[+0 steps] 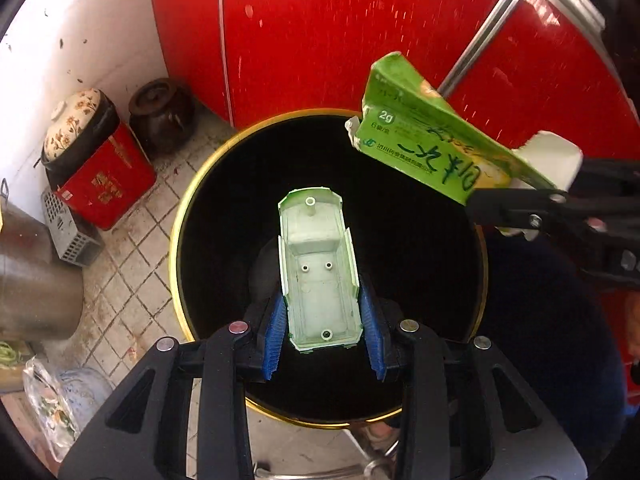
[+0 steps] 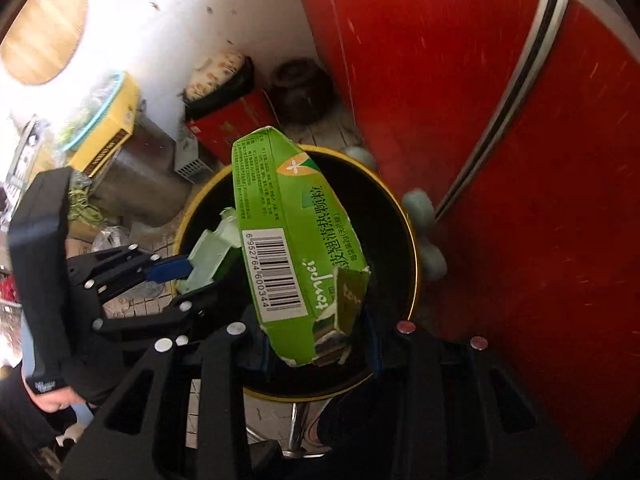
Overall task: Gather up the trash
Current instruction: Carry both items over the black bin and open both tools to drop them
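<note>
Both grippers hang over the mouth of a round black bin with a gold rim [image 1: 180,216], each pointing steeply down into it. The left gripper [image 1: 324,344] pinches a pale green plastic toy-car shell [image 1: 316,264] between its blue pads [image 1: 276,344], the hollow underside facing the camera and the shell poised over the dark interior. The right gripper [image 2: 320,360] clamps the torn end of a crumpled green medicine box [image 2: 280,240], which juts out above the bin's opening; in the left wrist view that box [image 1: 420,140] sits above the bin's upper right edge, apart from the car shell. The bin stands on a grimy tiled floor [image 1: 132,280], close against a glossy red cabinet front [image 1: 320,40] with a chrome bar handle [image 1: 492,24]. To the left, against the white wall [image 1: 80,40], lie a red tin [image 1: 104,184] with a floral lidded pot [image 1: 74,124] on top, a dark brown jar [image 1: 160,116], a grey slotted crate [image 1: 68,228] and a metal container [image 1: 36,276]. In the right wrist view three pale round wheels [image 2: 418,208] show at the bin's right rim, blurred. A hand [image 2: 52,400] grips the left tool's handle.
</note>
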Tool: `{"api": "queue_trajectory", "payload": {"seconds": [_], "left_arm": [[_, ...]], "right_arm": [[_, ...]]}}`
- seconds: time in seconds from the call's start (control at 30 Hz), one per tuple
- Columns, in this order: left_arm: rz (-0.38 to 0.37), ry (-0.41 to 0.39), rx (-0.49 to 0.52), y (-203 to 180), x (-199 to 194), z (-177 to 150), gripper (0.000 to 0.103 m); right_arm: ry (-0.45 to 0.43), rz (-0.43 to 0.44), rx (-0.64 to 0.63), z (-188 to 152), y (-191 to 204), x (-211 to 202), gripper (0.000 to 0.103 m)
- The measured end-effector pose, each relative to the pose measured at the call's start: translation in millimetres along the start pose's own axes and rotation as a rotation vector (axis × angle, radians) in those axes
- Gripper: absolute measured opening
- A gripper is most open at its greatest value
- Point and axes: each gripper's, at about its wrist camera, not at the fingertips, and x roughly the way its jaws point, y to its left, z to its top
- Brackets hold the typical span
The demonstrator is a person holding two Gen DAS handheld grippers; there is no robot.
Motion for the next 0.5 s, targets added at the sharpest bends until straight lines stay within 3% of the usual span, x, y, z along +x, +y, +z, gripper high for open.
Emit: {"api": "queue_trajectory", "payload": {"seconds": [0.17, 0.33, 0.37, 0.43, 0.5], "left_arm": [[-0.007, 0.023, -0.018, 5.9, 18.0, -3.1, 0.034], [-0.012, 0.024, -0.005, 3.5, 19.1, -5.5, 0.035], [-0.016, 0.027, -0.005, 3.0, 17.8, -5.6, 0.037], [-0.017, 0.029, 0.0, 2.4, 18.8, -5.6, 0.057], [-0.012, 0.012, 0.009, 1.5, 16.7, -6.0, 0.062]], "right_arm": [[0.051, 0.002, 0.032, 2.6, -8.0, 27.0, 0.035], [0.061, 0.008, 0.022, -0.4, -8.0, 28.6, 0.038], [0.059, 0.01, 0.024, 0.8, -8.4, 29.3, 0.039], [0.058, 0.014, 0.036, 3.4, -8.2, 29.4, 0.061], [0.048, 0.021, 0.033, 3.2, -8.4, 26.0, 0.062]]}}
